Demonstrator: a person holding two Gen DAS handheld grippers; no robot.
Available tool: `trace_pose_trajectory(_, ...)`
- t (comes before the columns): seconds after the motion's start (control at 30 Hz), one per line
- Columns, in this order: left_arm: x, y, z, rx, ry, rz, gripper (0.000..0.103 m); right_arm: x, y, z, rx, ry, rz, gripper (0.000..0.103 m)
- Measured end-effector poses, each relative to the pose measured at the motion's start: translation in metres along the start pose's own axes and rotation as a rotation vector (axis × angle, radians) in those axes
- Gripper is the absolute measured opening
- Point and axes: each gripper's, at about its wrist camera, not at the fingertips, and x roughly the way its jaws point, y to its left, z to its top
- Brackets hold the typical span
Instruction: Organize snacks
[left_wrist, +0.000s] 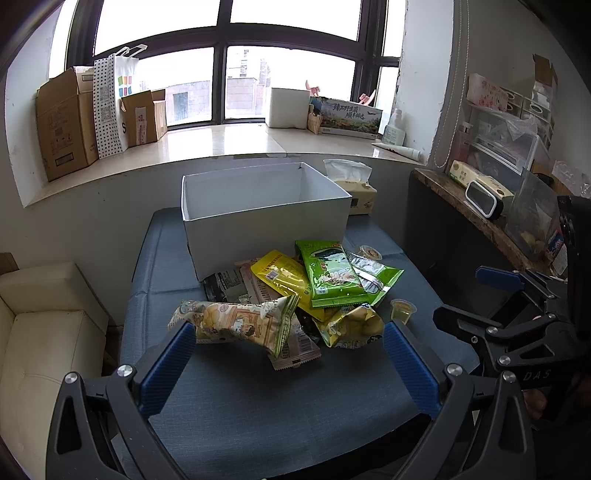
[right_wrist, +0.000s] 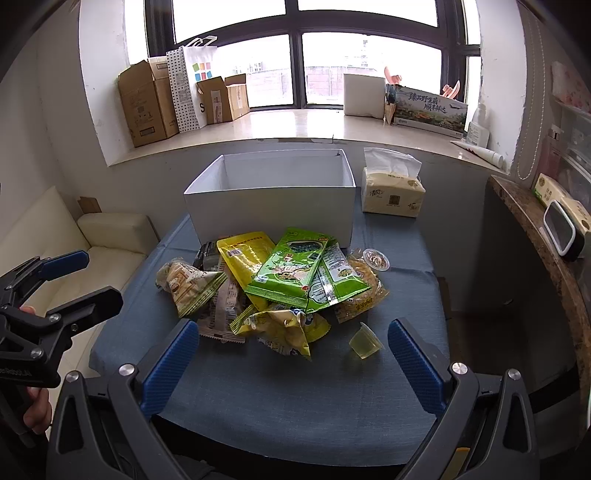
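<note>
The snack pile lies ahead of both my tools, in front of the empty white box. My left tool hangs released, fingers spread wide, with the cartoon-printed chip bag just beyond its left finger — not gripped. My right tool is released too, hovering low; a crumpled yellow bag and a small jelly cup sit between its fingers, untouched. Two green seaweed packs top the heap. All rests on a table covered in blue cloth. A tissue pack stands beside the box; behind it a windowsill carries cardboard boxes — a cream sofa at left.
</note>
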Motion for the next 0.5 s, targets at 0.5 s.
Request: trace_pose_trajectory(0.5,0.006,0.009,-0.006,-0.019,0.019,0.001,0.103,0.046,0.003,0.014,-0.039,0.051,-0.013,0.103)
